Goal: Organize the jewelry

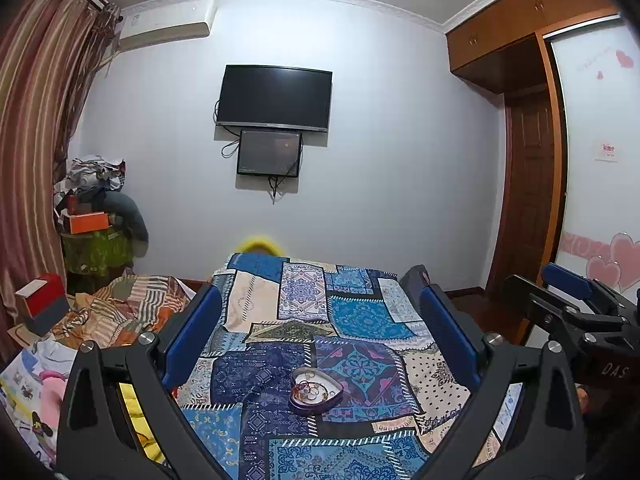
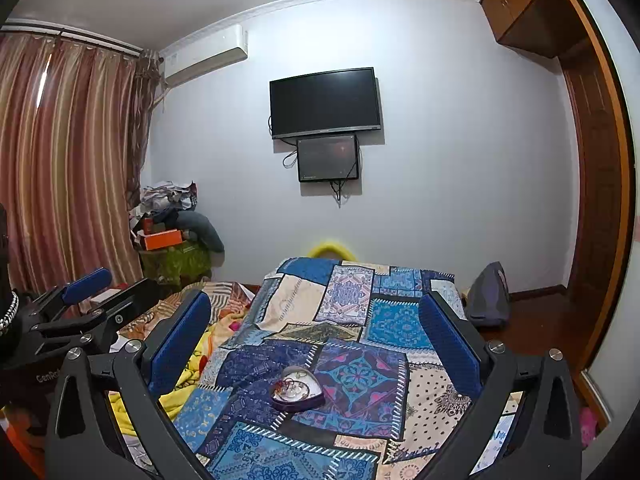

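A heart-shaped tray [image 1: 334,397] with a dark rim and white inside lies on a blue patchwork cloth [image 1: 360,312]. It holds several small rings and bits of jewelry [image 1: 309,389]. It also shows in the right wrist view [image 2: 316,397], with the jewelry [image 2: 292,387] inside. My left gripper [image 1: 322,308] is open and empty, held above and short of the tray. My right gripper [image 2: 316,316] is open and empty, likewise above the tray. The right gripper shows at the right edge of the left wrist view [image 1: 576,300]; the left gripper shows at the left of the right wrist view [image 2: 80,300].
The cloth covers a bed. Striped and yellow bedding [image 1: 132,308] lies to the left. A red and grey box [image 1: 42,304] stands at far left. A cluttered stand [image 1: 98,220] is by the curtain. A TV [image 1: 274,98] hangs on the far wall. A dark bag [image 2: 488,296] sits on the floor at right.
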{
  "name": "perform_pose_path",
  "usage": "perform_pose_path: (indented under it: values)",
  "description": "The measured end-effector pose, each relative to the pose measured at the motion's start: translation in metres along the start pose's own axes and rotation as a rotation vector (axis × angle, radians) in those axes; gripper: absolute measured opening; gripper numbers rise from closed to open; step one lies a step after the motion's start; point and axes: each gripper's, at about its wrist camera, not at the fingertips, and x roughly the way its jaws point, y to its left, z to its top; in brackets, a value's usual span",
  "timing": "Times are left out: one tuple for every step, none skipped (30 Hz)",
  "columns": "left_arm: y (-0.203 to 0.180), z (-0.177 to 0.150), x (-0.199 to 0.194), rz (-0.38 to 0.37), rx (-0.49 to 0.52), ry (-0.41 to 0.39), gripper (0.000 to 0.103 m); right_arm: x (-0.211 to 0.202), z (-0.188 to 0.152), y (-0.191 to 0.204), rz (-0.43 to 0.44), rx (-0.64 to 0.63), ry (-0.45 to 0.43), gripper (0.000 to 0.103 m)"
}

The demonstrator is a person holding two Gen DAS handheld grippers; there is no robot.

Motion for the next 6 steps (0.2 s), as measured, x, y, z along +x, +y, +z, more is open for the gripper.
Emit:
perform_pose_path:
  values:
    - [-0.0003, -0.0005, -0.0001, -0.001, 0.002, 0.000, 0.100, 0.0006, 0.0001, 0.0001, 0.000, -0.001, 0.002, 0.103]
    - [-0.0005, -0.0006, 0.0000, -0.002, 0.003, -0.001, 0.100, 0.0008, 0.0000, 0.0003, 0.001, -0.002, 0.003, 0.103]
    - [-0.0002, -0.0005, -0.0003, -0.002, 0.004, -0.003, 0.100, 0.0010, -0.0004, 0.0005, 0.001, -0.002, 0.004, 0.103]
    - [0.0000, -0.0006, -0.0003, -0.001, 0.004, -0.003, 0.100, 0.0014, -0.0004, 0.0008, 0.000, -0.004, 0.005, 0.103]
    - [0.0006, -0.0005, -0.0005, -0.001, 0.004, -0.004, 0.100, 0.0018, -0.0004, 0.0011, 0.000, -0.004, 0.005, 0.103]
    - [0.0015, -0.0006, -0.0004, 0.001, 0.004, -0.004, 0.100, 0.0021, -0.0002, 0.0013, 0.000, -0.004, 0.006, 0.103]
